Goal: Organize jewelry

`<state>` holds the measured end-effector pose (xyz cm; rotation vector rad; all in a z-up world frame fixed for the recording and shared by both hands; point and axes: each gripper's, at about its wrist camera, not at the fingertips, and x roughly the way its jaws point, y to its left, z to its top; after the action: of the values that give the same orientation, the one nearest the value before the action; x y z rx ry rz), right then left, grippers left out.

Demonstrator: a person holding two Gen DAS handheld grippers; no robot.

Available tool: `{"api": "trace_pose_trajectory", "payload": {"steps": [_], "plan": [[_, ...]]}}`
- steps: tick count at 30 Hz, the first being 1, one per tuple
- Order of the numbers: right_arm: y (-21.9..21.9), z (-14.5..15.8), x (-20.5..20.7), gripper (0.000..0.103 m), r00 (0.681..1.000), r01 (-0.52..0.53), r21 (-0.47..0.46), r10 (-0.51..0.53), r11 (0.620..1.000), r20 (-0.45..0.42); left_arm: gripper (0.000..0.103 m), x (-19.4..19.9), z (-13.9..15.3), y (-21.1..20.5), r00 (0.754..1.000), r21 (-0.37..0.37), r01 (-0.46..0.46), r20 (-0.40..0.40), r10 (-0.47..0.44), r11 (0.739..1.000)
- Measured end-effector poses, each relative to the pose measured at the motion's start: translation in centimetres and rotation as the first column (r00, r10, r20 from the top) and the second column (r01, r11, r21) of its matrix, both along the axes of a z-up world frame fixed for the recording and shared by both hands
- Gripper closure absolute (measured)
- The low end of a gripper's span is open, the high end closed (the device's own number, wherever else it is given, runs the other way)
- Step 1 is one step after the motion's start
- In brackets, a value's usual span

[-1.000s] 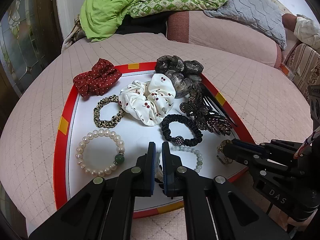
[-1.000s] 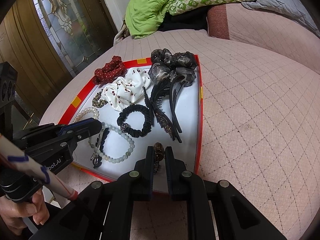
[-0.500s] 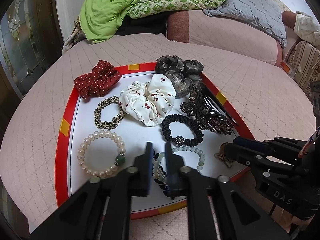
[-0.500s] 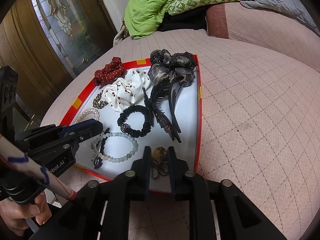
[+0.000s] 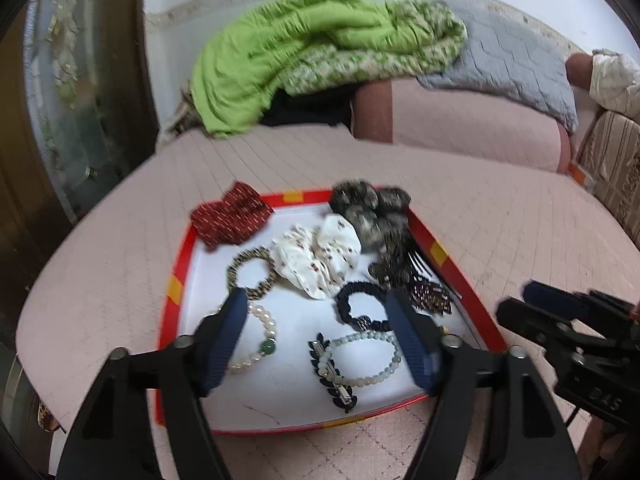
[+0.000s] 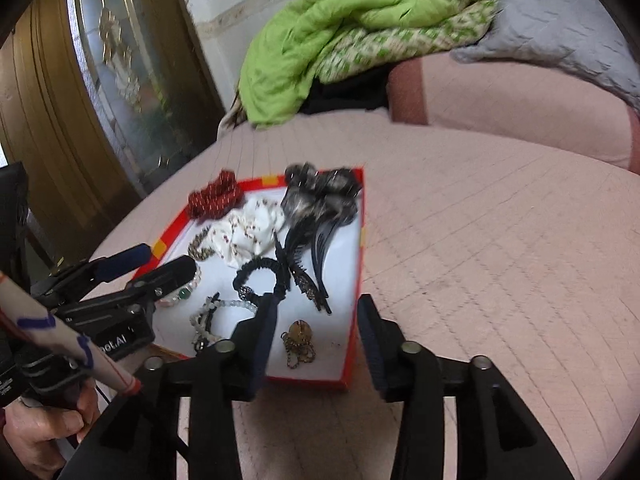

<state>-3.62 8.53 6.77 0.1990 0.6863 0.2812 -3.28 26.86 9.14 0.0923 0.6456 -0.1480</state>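
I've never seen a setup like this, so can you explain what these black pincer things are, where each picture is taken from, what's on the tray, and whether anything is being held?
There is no robot here. A person holds a handheld two-finger gripper in each hand, and a wide-angle camera on each looks forward along its fingers.

One picture looks out from the left gripper, the other from the right gripper. Each gripper also shows in the other's view.

On the pink quilted surface sits a red-rimmed white tray. In it lie a pearl bracelet, a pale bead bracelet, a dark leaf-shaped clip, a black hair tie, a white scrunchie, a red dotted bow and a gold trinket.

Both grippers are open and hold nothing.
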Motion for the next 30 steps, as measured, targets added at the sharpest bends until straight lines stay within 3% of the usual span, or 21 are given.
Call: {"api": "trace_pose_trajectory", "payload": {"steps": [12,15,20,26,30], "plan": [[0.7,2.6,-8.2,0.029,0.990,0.046,-0.101,-0.032,0.994,0.140,0.003,-7.0,2.5,2.3,0.990,-0.073,-0.099,0.090,0.106,0.992],[1.2,3.0,-10.1,0.021,0.984,0.041,-0.151,-0.014,0.988,0.178,0.003,-9.4,2.9,3.0,0.989,-0.086,-0.107,0.095,0.115,0.991],[1.3,3.2,-12.5,0.017,0.978,0.012,-0.180,0.026,0.984,0.207,0.000,-12.8,3.5,3.4,0.976,-0.050,-0.129,0.169,0.136,0.990],[0.9,2.8,-11.7,0.015,0.983,0.013,-0.164,0.018,0.986,0.181,0.000,-11.2,2.8,4.0,0.975,-0.019,-0.210,0.066,0.211,0.977],[0.9,2.7,-11.5,0.015,0.985,0.010,-0.158,0.017,0.987,0.171,0.000,-10.4,2.6,4.7,0.965,-0.040,-0.258,0.033,0.259,0.965]]}}
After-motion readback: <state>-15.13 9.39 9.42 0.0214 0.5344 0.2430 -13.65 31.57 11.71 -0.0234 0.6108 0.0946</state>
